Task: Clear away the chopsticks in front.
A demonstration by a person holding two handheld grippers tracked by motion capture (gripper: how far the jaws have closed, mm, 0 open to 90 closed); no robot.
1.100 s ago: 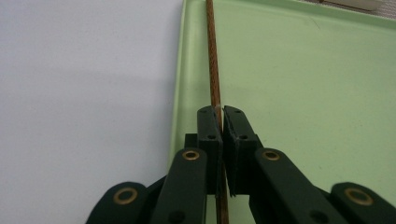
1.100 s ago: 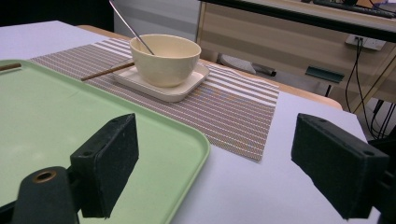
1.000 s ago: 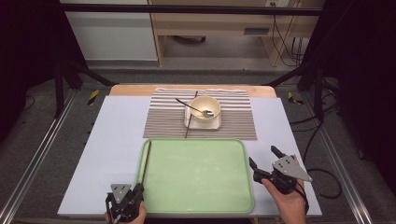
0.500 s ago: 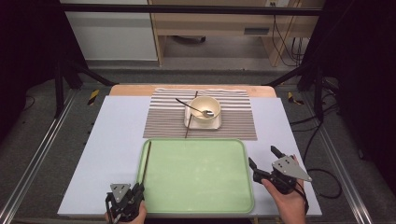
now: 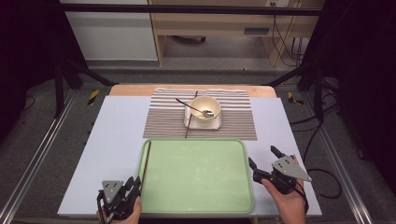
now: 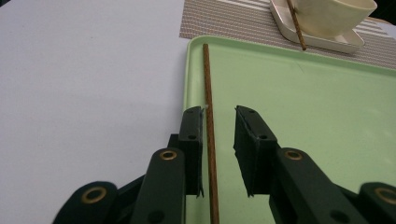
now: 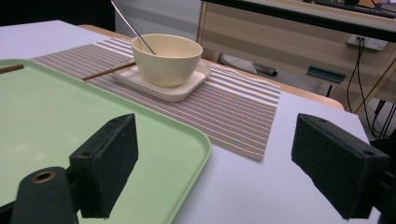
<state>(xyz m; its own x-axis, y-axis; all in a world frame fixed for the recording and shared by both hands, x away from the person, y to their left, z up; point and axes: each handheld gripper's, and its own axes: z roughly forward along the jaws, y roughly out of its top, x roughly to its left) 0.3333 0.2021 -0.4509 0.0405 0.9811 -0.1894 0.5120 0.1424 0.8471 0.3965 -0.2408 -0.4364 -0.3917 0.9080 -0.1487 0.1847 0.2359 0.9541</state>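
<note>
The left gripper (image 6: 219,154) has its fingers (image 6: 192,140) slightly parted astride the chopstick (image 6: 208,107) on the tray (image 6: 327,121), ungripped; closing comes next. The right gripper (image 7: 215,168) gapes wide, empty.

A thin brown chopstick (image 6: 208,116) lies flat along the left inner edge of a pale green tray (image 6: 327,140), running lengthwise from the near rim toward the far one.

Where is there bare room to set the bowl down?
Most of the green tray is bare, right of the chopstick by its left rim. The table left of the mat is bare too. The mat's middle is crowded.
</note>
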